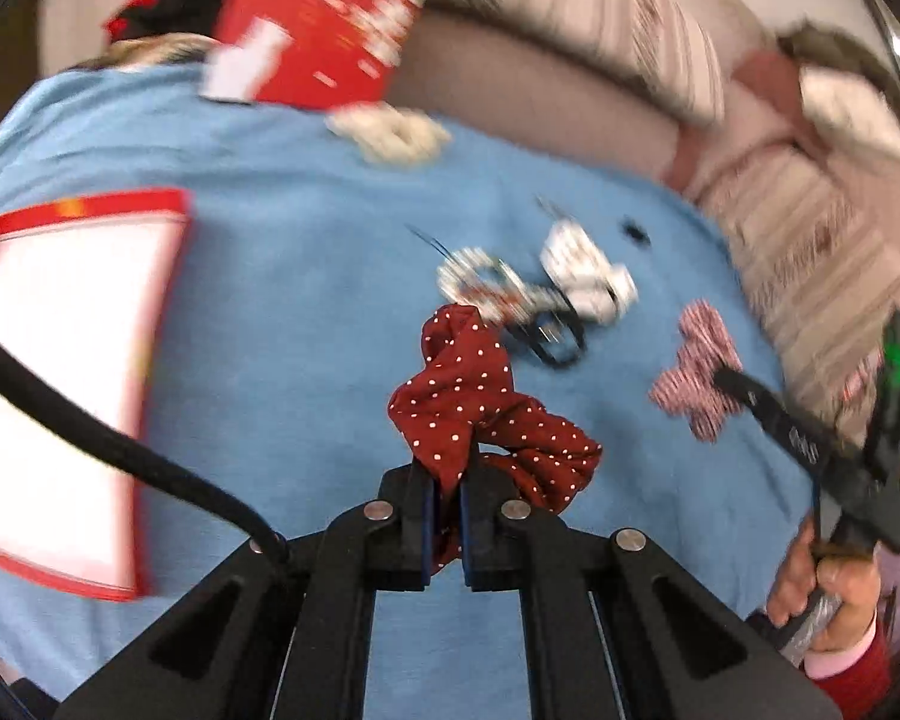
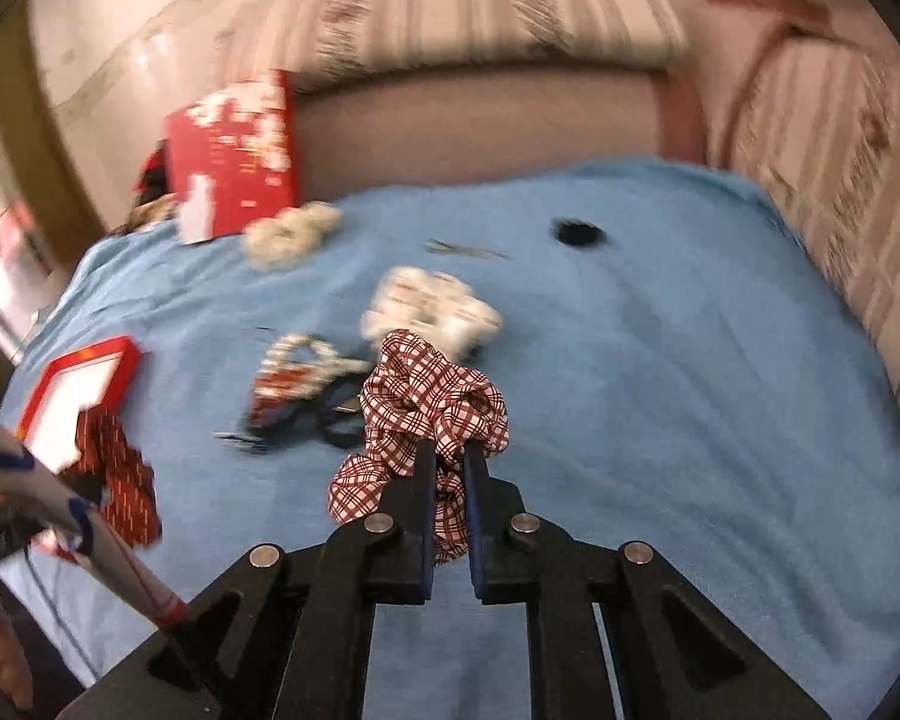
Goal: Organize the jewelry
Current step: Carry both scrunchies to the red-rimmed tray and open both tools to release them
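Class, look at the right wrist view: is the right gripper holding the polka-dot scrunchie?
No, the right gripper is clamped on the red-and-white plaid scrunchie.

Left wrist view: looks steeply down along the left gripper (image 1: 447, 480) onto the blue cloth (image 1: 282, 300), close above its near edge, facing the sofa back.
Right wrist view: same slant behind the right gripper (image 2: 450, 462), set further right.
Shared: mid-cloth clutter, probably hair accessories (image 1: 546, 294) (image 2: 390, 348); both blurred.
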The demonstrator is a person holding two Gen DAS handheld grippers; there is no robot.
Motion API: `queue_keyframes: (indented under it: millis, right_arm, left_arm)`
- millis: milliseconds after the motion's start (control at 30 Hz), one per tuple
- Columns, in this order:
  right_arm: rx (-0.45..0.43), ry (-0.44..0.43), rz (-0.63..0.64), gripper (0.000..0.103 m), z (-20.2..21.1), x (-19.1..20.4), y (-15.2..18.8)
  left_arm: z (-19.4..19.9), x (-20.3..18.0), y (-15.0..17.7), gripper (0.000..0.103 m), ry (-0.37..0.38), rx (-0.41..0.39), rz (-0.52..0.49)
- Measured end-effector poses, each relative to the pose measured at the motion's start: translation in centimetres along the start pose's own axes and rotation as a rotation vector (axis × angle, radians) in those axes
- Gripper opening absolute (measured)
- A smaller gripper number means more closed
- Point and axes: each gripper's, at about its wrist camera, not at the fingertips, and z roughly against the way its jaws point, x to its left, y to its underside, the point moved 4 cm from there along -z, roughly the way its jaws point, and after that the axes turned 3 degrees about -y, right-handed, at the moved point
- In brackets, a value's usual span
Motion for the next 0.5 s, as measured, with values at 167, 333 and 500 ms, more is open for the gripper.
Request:
queue_keyframes:
  millis: [167, 333, 500]
  right_arm:
    - [-0.007, -0.082, 0.103, 0.009, 1.0, 7.0, -1.2]
    - [0.037, -0.205, 0.183, 0.009, -0.7, 15.5, -1.7]
    - [0.098, -0.321, 0.254, 0.009, -4.8, 25.2, -2.5]
  left_arm:
    - [3.4, 7.2, -2.5, 0.006, -0.076, -0.111, 0.113]
    - [5.1, 15.0, -4.9, 0.006, -0.15, -0.175, 0.23]
    - [4.0, 22.4, -7.1, 0.006, -0.269, -0.162, 0.279]
